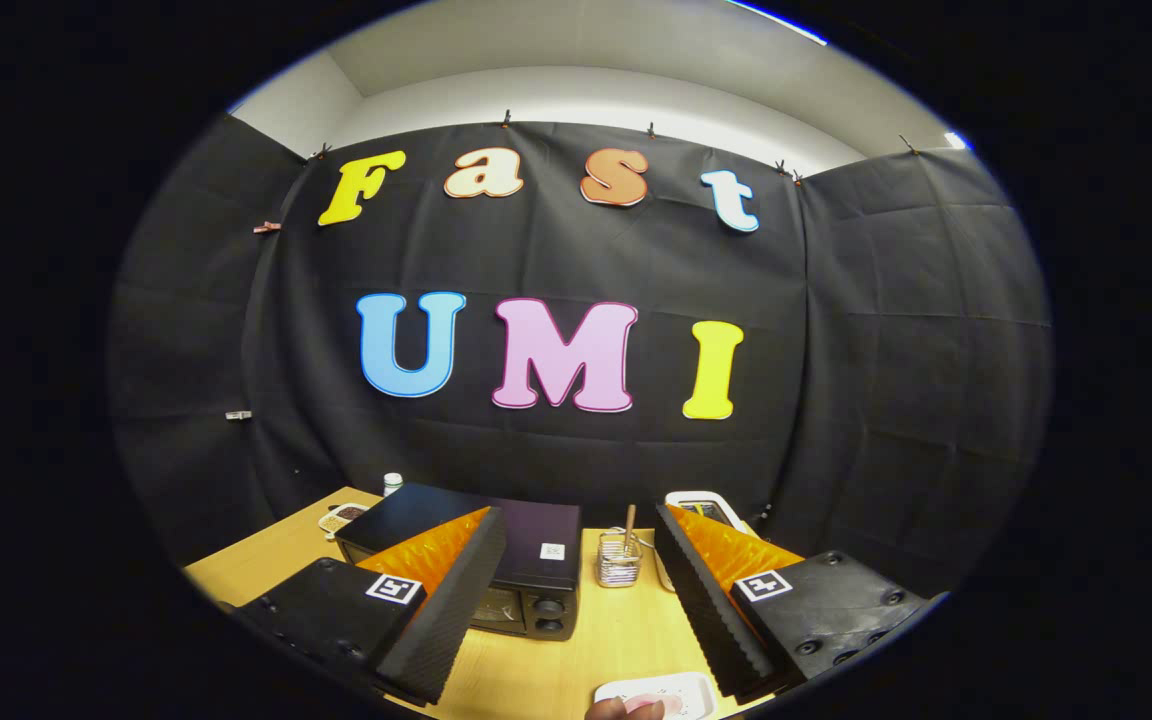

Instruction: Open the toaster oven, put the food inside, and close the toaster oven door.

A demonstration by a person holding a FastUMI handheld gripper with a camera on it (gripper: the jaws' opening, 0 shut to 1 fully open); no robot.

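Left finger (456,590) hides toaster oven (526,570) front-left; door state unreadable. White tray (681,690) and food (641,706) cut off at lower edge. Right finger (706,600) hides white device (706,505) base.

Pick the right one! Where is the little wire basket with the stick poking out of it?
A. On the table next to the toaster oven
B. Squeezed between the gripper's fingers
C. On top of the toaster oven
A: the wire basket stands on the wooden table beside the toaster oven, beyond the gripper, whose fingers are open and hold nothing.

Cloth-walled recording booth (836,330), wooden table (266,560), toaster oven (526,570).
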